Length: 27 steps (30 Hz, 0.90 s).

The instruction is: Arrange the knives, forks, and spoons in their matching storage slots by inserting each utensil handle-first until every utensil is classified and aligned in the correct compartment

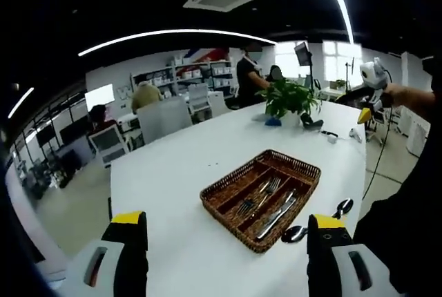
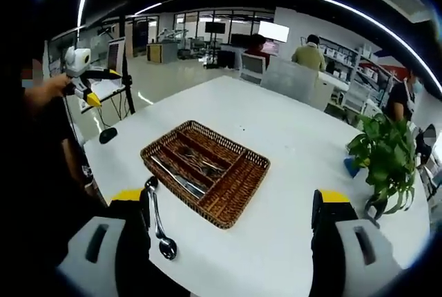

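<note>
Left gripper (image 1: 228,242): jaws spread wide, nothing between them, held above the near edge of the white table (image 1: 200,152). Right gripper (image 2: 235,224): jaws likewise spread apart and empty, held over the table's opposite side.

Wicker tray (image 1: 221,204): stood near the table's middle, divided into long slots. Forks (image 1: 261,193) lay in one inner slot; knives (image 1: 277,214) lay in the slot next to it.

Two spoons (image 1: 321,219): lay on the table just beside the tray, outside it, close to the table edge; in the right gripper view they lay near that gripper's left jaw.

Potted plant (image 1: 290,98): stood at the table's far end, well apart from the tray.

People sat and stood at desks beyond.
</note>
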Each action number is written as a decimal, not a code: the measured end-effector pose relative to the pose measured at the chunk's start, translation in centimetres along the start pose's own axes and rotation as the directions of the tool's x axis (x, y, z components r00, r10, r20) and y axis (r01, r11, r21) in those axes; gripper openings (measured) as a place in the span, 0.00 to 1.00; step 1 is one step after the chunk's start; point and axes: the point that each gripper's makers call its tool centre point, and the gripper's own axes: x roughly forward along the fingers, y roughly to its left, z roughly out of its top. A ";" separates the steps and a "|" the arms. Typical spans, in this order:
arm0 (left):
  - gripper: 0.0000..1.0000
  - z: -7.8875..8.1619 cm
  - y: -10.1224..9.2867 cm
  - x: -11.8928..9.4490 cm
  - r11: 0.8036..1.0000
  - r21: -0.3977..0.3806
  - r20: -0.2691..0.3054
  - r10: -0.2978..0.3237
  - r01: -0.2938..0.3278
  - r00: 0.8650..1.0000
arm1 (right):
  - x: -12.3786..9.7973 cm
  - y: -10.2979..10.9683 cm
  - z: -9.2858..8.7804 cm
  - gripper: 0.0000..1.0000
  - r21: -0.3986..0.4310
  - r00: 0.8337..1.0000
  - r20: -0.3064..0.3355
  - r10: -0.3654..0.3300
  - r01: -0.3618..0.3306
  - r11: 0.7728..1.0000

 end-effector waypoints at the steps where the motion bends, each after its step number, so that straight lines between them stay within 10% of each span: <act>1: 1.00 0.0 0.1 -0.1 1.000 -0.004 0.003 0.000 0.000 1.000 | 0.1 0.4 0.4 0.99 -0.002 1.000 0.001 0.012 -0.012 1.000; 27: 1.00 -0.6 -1.3 -0.5 0.999 0.000 -0.021 -0.040 0.040 0.999 | 3.7 3.2 3.1 0.99 -0.050 0.990 -0.021 0.138 -0.139 0.989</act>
